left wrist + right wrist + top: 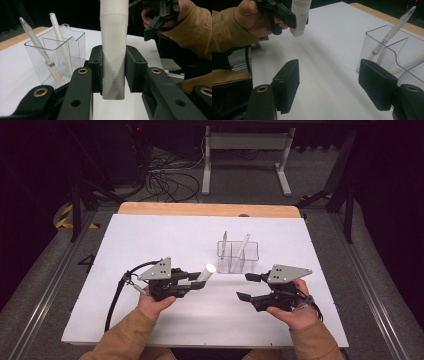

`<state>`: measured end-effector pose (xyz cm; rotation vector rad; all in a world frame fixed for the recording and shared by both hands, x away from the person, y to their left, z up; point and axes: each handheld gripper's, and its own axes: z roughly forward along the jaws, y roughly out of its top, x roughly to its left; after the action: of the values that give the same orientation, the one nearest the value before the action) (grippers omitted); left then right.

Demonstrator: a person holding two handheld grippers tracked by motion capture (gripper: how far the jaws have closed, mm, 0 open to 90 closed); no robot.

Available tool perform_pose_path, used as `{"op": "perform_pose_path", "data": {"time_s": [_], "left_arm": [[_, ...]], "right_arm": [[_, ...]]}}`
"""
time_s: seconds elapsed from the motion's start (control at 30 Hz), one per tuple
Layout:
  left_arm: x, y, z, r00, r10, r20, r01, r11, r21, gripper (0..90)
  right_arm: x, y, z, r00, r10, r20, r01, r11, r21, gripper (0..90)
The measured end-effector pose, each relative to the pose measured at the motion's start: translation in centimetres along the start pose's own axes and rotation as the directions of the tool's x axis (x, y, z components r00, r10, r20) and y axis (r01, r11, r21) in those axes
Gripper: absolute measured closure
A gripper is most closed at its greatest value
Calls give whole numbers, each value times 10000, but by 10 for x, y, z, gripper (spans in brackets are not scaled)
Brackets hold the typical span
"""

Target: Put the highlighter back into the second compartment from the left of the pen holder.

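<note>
My left gripper (196, 281) is shut on a white glue tube (205, 272), held near its flat crimped end. In the left gripper view the glue tube (113, 52) stands up between both pads (98, 67), pressed on each side. A clear plastic organizer (238, 256) with compartments sits mid-table, right of the tube. It holds a clear pen (224, 243) and a white pen (240, 251), both leaning. My right gripper (246, 286) hovers open just below and right of the organizer, with nothing between its pads (287, 82). The organizer (387, 53) lies beyond its right jaw.
The white board (150, 245) covers a wooden table (200, 209). Behind the table stand a white frame (247, 155) and loose cables (167, 177) on the floor. A black cable (115, 300) trails from the left gripper toward the front edge.
</note>
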<state>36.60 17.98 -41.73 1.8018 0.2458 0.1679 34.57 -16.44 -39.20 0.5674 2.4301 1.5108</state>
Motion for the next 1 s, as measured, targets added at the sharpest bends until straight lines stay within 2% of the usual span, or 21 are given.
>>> {"op": "perform_pose_path", "data": {"time_s": [0.3,0.57,1.0], "left_arm": [[0,-2,2,9999,-22,-152,22,10000,-39,703],[0,-5,4,9998,-4,-185,3,10000,-79,702],[-3,-6,7,9999,91,-103,-91,10000,40,702]], "right_arm": [[4,7,6,9998,-72,-189,69,9998,-163,343],[11,22,20,9985,-191,-514,171,9991,-388,347],[14,38,44,9957,-6,-928,-77,9959,-896,369]]}}
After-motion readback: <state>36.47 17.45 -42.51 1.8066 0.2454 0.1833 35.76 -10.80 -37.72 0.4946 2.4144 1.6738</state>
